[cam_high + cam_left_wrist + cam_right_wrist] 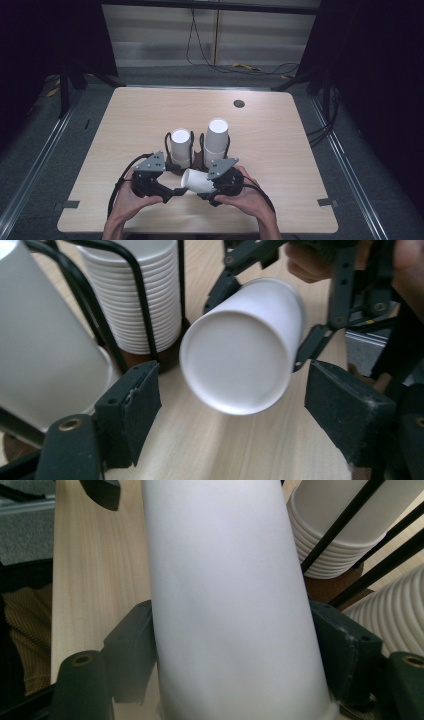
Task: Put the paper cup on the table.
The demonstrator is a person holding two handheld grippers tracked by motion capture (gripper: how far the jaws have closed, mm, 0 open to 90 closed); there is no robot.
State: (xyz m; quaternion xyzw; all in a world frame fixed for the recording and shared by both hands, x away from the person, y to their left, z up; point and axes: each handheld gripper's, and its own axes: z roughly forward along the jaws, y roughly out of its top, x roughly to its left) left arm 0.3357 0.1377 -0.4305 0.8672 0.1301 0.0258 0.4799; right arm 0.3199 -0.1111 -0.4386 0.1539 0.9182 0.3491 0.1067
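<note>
— Two stacks of cups stand in the wire rack (198,150); where's the loose paper cup (198,180)?
— Sideways above the surface (280,150), clamped in the right hand-held gripper (212,186).
— And the left hand-held gripper (232,405)?
— Spread wide around the cup's base, gripping nothing.

- A light wooden rectangular table (280,145) with a round dark grommet hole (239,104) stands on grey carpeted floor (40,150).
- Black cables (210,60) trail along the pale back wall (160,30).
- The surroundings are dark.
</note>
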